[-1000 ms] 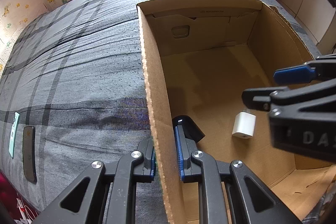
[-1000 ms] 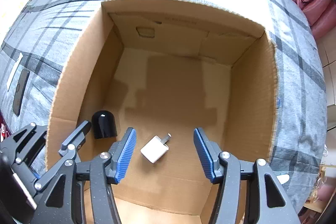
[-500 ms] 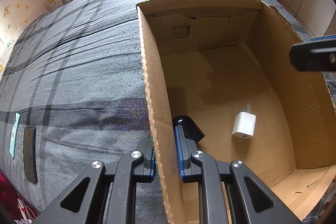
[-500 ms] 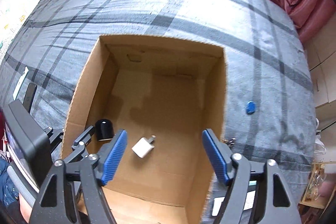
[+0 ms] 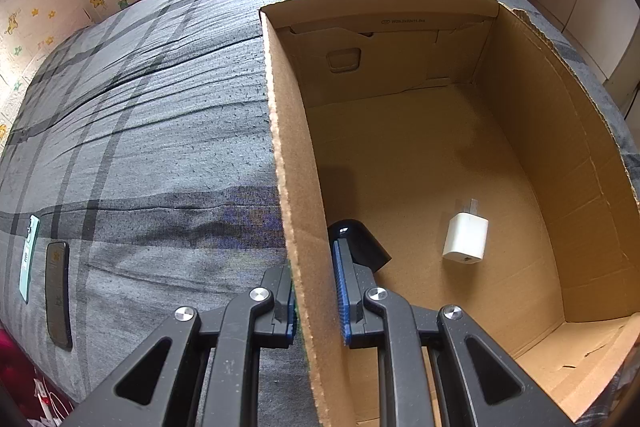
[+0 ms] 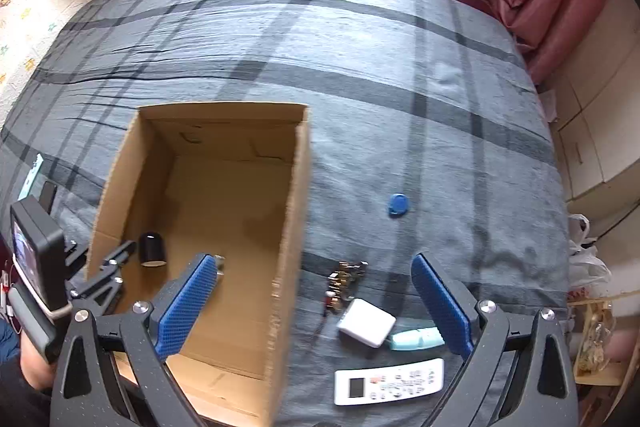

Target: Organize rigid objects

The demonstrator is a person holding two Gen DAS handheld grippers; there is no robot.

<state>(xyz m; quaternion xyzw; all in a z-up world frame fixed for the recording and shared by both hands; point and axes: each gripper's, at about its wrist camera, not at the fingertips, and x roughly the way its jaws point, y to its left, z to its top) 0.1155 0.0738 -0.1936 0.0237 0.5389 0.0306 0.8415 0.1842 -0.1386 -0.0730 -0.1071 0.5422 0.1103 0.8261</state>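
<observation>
Only the right wrist view shows the bedspread (image 6: 360, 59) items beside the cardboard box (image 6: 298, 227): a white remote (image 6: 390, 381), white square adapter (image 6: 366, 317), keys (image 6: 344, 277) and blue cap (image 6: 399, 205), all between or ahead of the wide-spread right gripper (image 6: 316, 303). The left gripper (image 5: 316, 303) pinches the box's left wall (image 5: 296, 211); just past its inner finger lie a black cylinder (image 5: 360, 243) and white charger (image 5: 466, 237).

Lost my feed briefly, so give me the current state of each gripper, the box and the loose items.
left gripper: shut on the cardboard box wall
right gripper: open, holding nothing
cardboard box: open-topped, upright
white charger: lying inside box
black cylinder: inside box
remote control: outside, face up
</observation>
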